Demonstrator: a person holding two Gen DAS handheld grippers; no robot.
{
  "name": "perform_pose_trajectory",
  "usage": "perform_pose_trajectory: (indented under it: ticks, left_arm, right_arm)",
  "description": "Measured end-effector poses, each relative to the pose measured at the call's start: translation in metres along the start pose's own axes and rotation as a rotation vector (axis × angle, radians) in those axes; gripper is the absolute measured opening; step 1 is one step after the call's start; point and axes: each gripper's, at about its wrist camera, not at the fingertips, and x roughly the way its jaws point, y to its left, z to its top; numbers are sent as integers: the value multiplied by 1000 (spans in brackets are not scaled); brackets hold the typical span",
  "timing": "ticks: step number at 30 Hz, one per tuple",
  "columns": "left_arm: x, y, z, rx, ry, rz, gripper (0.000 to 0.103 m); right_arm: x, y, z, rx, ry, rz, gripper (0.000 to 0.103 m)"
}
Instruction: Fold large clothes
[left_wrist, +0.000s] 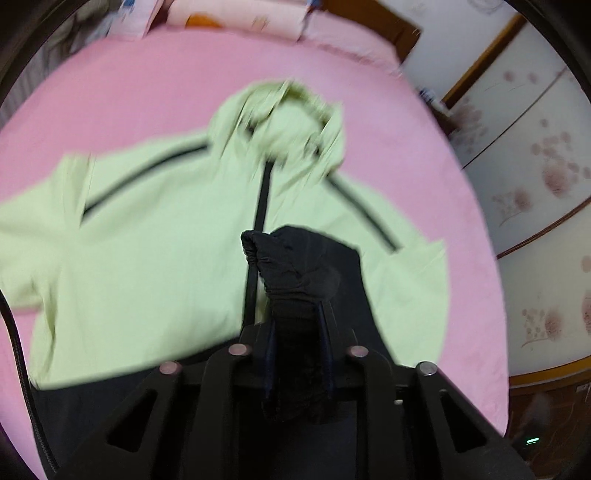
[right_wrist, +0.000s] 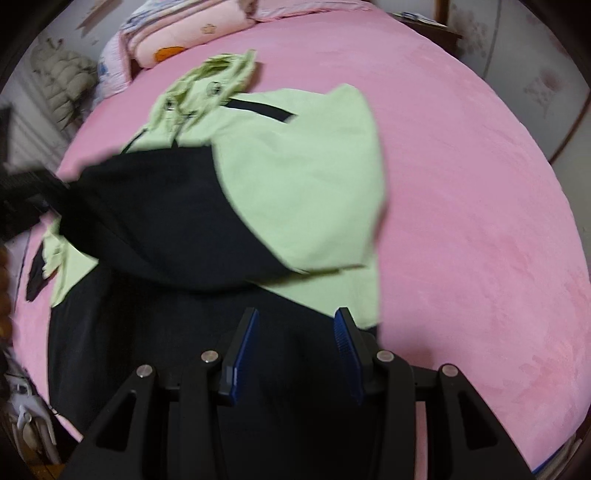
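Observation:
A light green hooded jacket (left_wrist: 147, 236) with black stripes, a black zip and a black lower part lies spread on the pink bed (left_wrist: 147, 81). My left gripper (left_wrist: 297, 314) is shut on the black cuff (left_wrist: 291, 269) of a sleeve and holds it above the jacket's chest. In the right wrist view the same jacket (right_wrist: 295, 177) shows with its black sleeve (right_wrist: 147, 210) lifted across toward the left, where the left gripper (right_wrist: 22, 192) is dimly seen. My right gripper (right_wrist: 293, 319) is open and empty over the black hem (right_wrist: 184, 350).
Pink pillows (right_wrist: 195, 29) lie at the head of the bed. A patterned wardrobe (left_wrist: 535, 177) stands to the right of the bed. A grey padded coat (right_wrist: 62, 81) hangs at the far left. Bare pink sheet (right_wrist: 480, 184) stretches to the right of the jacket.

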Motion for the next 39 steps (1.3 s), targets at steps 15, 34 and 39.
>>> perform_pose_trajectory:
  ticks: [15,34,39]
  left_arm:
    - [-45,-15,81,68,-205,17,8]
    - [81,87,70,33,-51,336,9]
    - [105,108,58,-1,13,383,13]
  right_arm:
    - [65,-3,57,-48,-43,-79,43]
    - [75,-33,63,88,-33,-136,40]
    - [65,-30,63,75,-42,-137,41]
